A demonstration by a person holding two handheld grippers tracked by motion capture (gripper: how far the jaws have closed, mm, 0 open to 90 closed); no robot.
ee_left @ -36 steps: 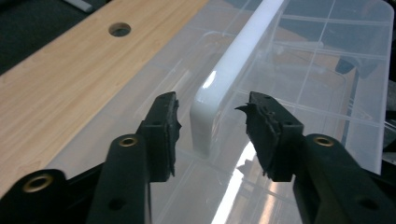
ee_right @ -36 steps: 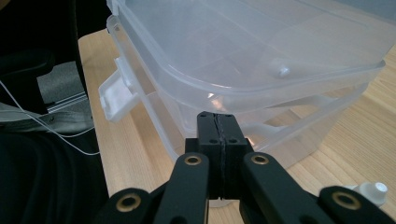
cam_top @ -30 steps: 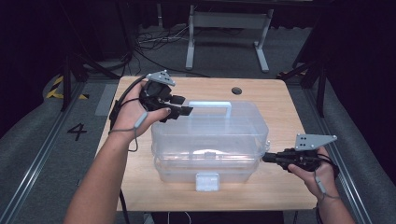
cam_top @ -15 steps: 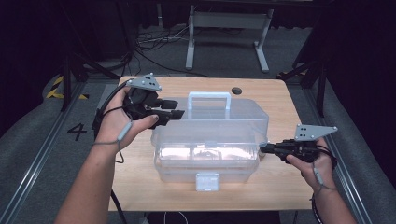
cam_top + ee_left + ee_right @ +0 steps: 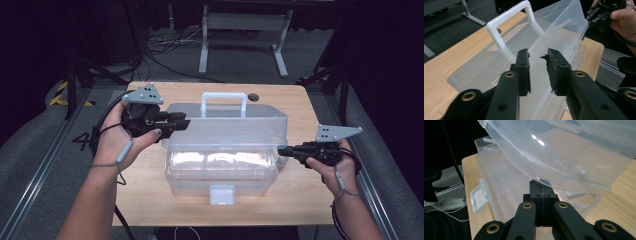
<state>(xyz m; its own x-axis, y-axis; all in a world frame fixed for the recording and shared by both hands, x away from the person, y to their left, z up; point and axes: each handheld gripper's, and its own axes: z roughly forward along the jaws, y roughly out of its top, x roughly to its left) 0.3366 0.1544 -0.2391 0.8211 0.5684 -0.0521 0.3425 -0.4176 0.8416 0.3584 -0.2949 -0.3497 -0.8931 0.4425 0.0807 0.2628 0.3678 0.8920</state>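
Two hand-held grippers flank one clear plastic storage box [image 5: 222,160] that sits in the middle of the wooden table [image 5: 145,200], its white latch [image 5: 221,194] facing the person.

At the box's left end, the left gripper [image 5: 182,121] is held level in the person's left hand [image 5: 117,142], its black fingers [image 5: 524,71] pointing at the upper left corner of the box's lid [image 5: 235,125]. Its fingers have just been closing, yet in the left gripper view a clear gap remains between the pads and nothing sits in it; the lid's edge lies just past the tips. The grey three-cornered plate [image 5: 143,94] rides on top of this gripper.

Over the box, the lid is raised at the front and tilted, with its white handle [image 5: 223,102] standing up along the far edge, toward the back of the table. A small dark round thing [image 5: 253,97] lies on the table just behind the box, right of the handle.

At the box's right end, the right gripper [image 5: 281,150] is held in the right hand [image 5: 332,162], its tips at the gap between the lid and the box's base. In the right gripper view its fingers [image 5: 535,202] are pressed flat together with nothing between them, and the tips sit right under the raised lid's rim; whether they touch it I cannot tell.
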